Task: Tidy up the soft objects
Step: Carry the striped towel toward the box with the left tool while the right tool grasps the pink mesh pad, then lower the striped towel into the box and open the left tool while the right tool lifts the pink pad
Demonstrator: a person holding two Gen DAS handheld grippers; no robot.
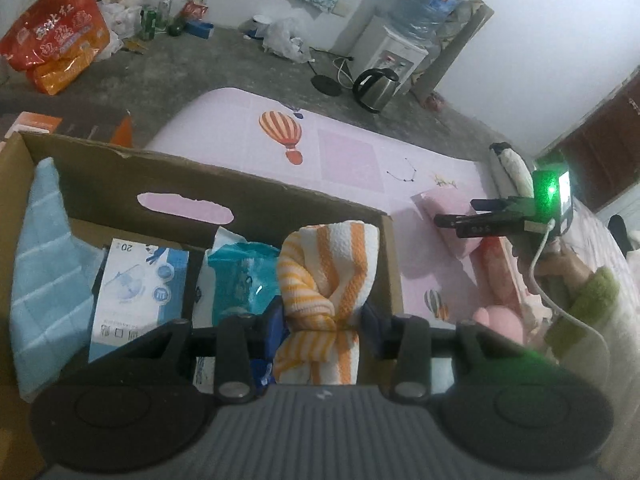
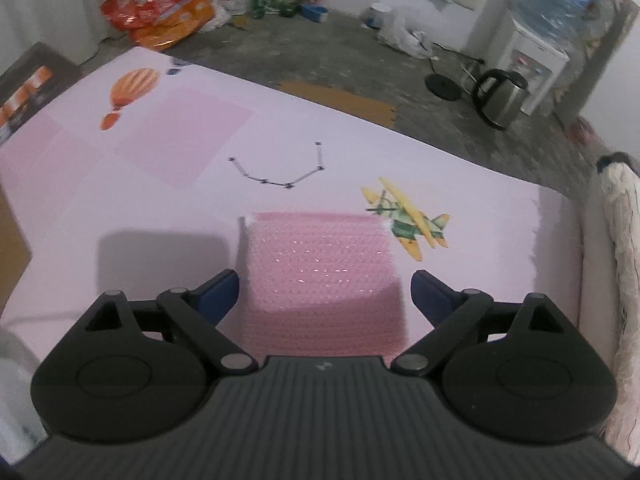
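The left gripper (image 1: pixel 326 320) is clenching an orange-and-white striped towel (image 1: pixel 326 280) around its pinched middle, holding it over the right end of an open cardboard box (image 1: pixel 120 184). Inside the box a light blue checked cloth (image 1: pixel 44 264) is leaning against the left wall, with a white-and-blue packet (image 1: pixel 138 284) and a teal plastic packet (image 1: pixel 240 276) lying beside it.

The box is sitting on a pale pink mat (image 1: pixel 348 156) printed with a striped hot-air balloon (image 1: pixel 282 132), darker pink squares and, in the right wrist view, a yellow-and-green airplane (image 2: pixel 408 216). The mat is covering part of a rough grey concrete floor (image 1: pixel 200 64).

The right gripper (image 2: pixel 324 292) is hovering with its fingers released and spread wide, one on each side of a folded pink knitted cloth (image 2: pixel 320 272) that is lying flat on the mat just left of the airplane print. From the left wrist view, that gripper (image 1: pixel 464 220) is reaching over the same pink cloth (image 1: pixel 448 208), with pink plush items (image 1: pixel 500 316) lying nearby.

Along the white far wall an orange-red snack bag (image 1: pixel 56 40), green bottles (image 1: pixel 150 20) and white plastic bags (image 1: pixel 284 40) are sitting on the floor. A steel electric kettle (image 1: pixel 376 88) is standing beside a white water dispenser (image 1: pixel 392 52) carrying a blue water jug (image 1: pixel 428 4).
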